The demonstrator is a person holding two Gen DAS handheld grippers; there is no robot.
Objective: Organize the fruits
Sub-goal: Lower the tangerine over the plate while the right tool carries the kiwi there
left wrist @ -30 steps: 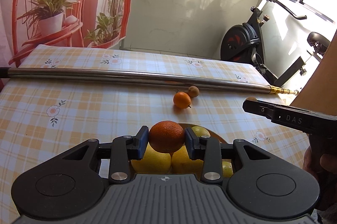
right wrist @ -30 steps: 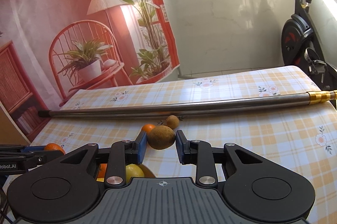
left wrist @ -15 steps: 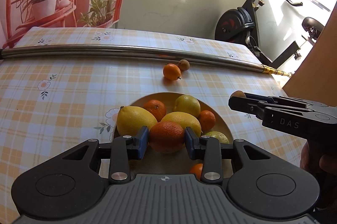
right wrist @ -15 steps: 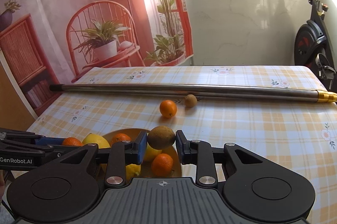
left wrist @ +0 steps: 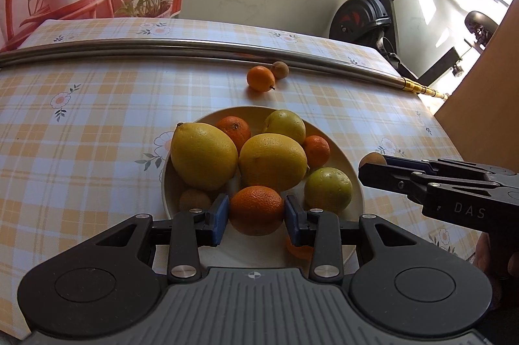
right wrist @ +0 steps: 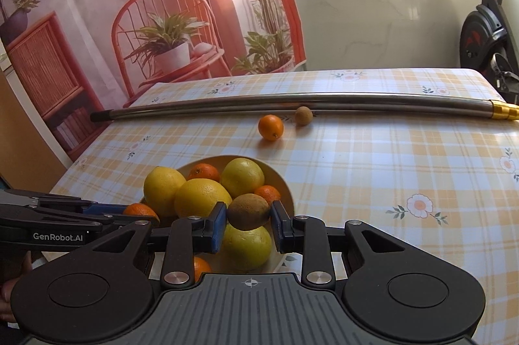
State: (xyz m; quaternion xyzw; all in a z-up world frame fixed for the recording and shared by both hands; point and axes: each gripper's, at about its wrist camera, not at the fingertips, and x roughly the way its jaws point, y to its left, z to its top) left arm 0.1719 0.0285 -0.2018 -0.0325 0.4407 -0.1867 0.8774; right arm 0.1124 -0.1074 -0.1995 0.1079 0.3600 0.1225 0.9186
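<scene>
The left gripper (left wrist: 256, 212) clamps an orange (left wrist: 256, 208) over the near rim of the bowl (left wrist: 355, 182), and the right gripper (right wrist: 248, 223) pinches a kiwi (right wrist: 248, 211) above its right side. Lower each into a gap before letting go, or they may roll off the piled lemons (left wrist: 204, 155). Beyond, a loose orange (left wrist: 260, 78) and small kiwi (left wrist: 280, 69) wait by the metal pole (left wrist: 162, 48) toward the tabletop's far edge.

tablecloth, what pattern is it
Yellow-and-white plaid tablecloth with small flower prints, clearest in the right wrist view.

A small orange fruit (left wrist: 300, 249) at the near rim of the bowl (left wrist: 355, 182) is mostly hidden behind the left tongs (left wrist: 256, 216). In the right wrist view, the right tongs (right wrist: 248, 223) cover the bowl's near rim, and the steel pole (right wrist: 292, 104) runs off the right edge.
</scene>
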